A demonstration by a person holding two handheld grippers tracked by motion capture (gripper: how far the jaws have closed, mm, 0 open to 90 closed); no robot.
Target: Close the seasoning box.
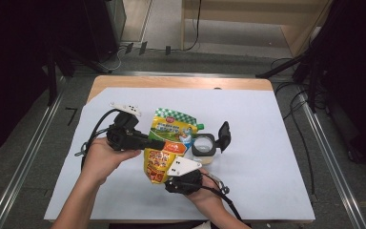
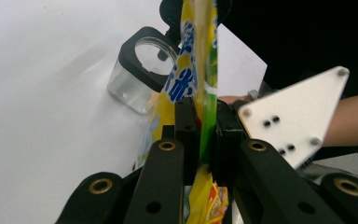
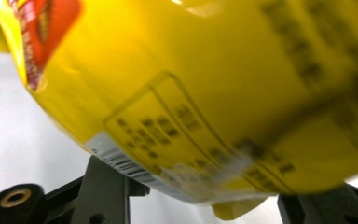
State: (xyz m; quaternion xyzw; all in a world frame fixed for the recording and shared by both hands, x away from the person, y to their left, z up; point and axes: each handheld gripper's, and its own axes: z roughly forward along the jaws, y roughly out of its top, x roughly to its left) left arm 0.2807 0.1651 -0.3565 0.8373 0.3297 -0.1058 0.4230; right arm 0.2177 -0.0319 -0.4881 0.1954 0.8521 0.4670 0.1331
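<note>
**Two tools on one spout pouch above the worktop**

Left tool [image 1: 158, 143] is clamped on the spout pouch [image 1: 167, 143], its black jaws pinching the flat film at mid-height; in the left gripper view the pouch [image 2: 200, 70] stands edge-on between the closed jaws. Right tool [image 1: 171, 179] sits at the pouch's lower, yellow end; in the right gripper view the yellow base [image 3: 205, 93] bulges between the two jaws, which stand half apart, and whether their pads press on it cannot be told. The pouch is held over the white sheet [image 1: 267, 157] covering the worktop, its long axis running from the person toward the far edge, green checked top farthest away and tilted slightly right. Its spout end lies just beside a clear jar [image 1: 204, 149] with a black flip lid [image 1: 223, 134] standing open.
</note>
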